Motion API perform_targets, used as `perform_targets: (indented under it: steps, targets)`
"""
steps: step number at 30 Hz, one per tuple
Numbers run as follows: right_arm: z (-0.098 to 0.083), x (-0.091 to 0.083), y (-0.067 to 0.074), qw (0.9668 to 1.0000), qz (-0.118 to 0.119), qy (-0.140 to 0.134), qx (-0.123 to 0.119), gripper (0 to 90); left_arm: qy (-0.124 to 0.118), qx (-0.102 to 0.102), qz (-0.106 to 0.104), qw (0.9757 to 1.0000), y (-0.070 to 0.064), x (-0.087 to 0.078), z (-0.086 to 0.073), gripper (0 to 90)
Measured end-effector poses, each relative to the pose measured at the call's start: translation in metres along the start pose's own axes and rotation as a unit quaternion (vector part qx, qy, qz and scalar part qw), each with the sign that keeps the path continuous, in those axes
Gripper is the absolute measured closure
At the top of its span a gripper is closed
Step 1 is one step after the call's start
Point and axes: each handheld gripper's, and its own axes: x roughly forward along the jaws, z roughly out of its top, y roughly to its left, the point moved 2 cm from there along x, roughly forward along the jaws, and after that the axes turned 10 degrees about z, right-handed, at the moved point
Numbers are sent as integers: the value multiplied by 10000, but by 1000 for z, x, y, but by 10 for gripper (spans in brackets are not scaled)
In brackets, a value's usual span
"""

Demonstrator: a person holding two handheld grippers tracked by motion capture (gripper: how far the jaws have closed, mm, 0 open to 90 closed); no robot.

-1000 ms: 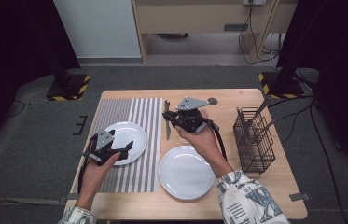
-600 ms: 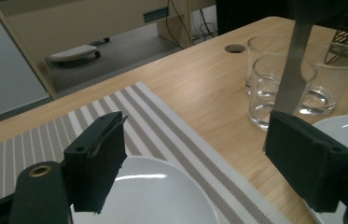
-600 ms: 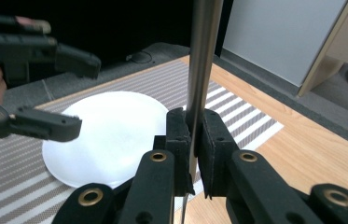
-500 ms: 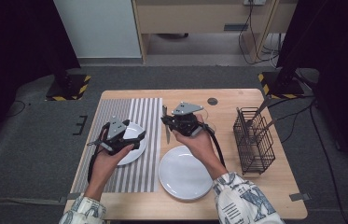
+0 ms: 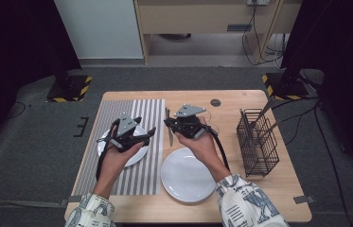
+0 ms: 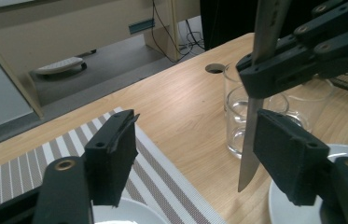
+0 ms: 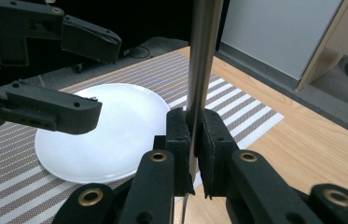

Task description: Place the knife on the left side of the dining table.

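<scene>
— Knife [image 5: 170,132], that's what this is about. Going left to right: the left gripper [image 5: 131,137] hangs above the small white plate [image 5: 138,153] on the striped placemat [image 5: 117,113], its jaws apart with nothing between them, though they have just been closing in.

— Why would it hover there?

— My guess is it is lining up to take the knife from the other hand. In the left gripper view the blade [image 6: 251,140] hangs point down just beyond the far jaw, not yet between the pads.

— And the right gripper [image 5: 176,125]?

— Clamped tight on the knife; the right gripper view shows both pads [image 7: 181,140] pressed flat on the metal. It holds the knife upright above the placemat's right edge, so the blade hangs free for the other claw.

— What else is on that side?

— A larger white plate [image 5: 188,175] on the bare wood below the right hand, clear glasses [image 6: 241,116] behind the blade in the left gripper view, then a black wire basket [image 5: 258,142] with a couple of utensils standing in it.

— The surface?

— A light wooden table [image 5: 259,198] with a round cable hole [image 5: 216,102] near its far edge. It stands on grey carpet, with dark curtains at both sides, yellow-and-black striped stand feet [image 5: 72,87] at the far corners, and a pale wooden desk [image 5: 202,19] with loose cables behind.
</scene>
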Motion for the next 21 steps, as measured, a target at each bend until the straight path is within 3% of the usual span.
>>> perform_targets:
  steps: [2,4,11,21]
  targets:
    - [0,1,0,10000,-5,7,-3,834,-35,8,-135,9999,-2,1,6,339]
    - [-1,2,0,10000,-1,16,0,834,-77,70,-244,9996,-4,0,9,421]
    - [-2,4,2,10000,23,-4,-2,834,-235,-218,-477,9983,-5,-3,27,490]
    - [-3,6,5,10000,22,-17,27,834,-330,-256,-671,9969,-15,7,45,484]
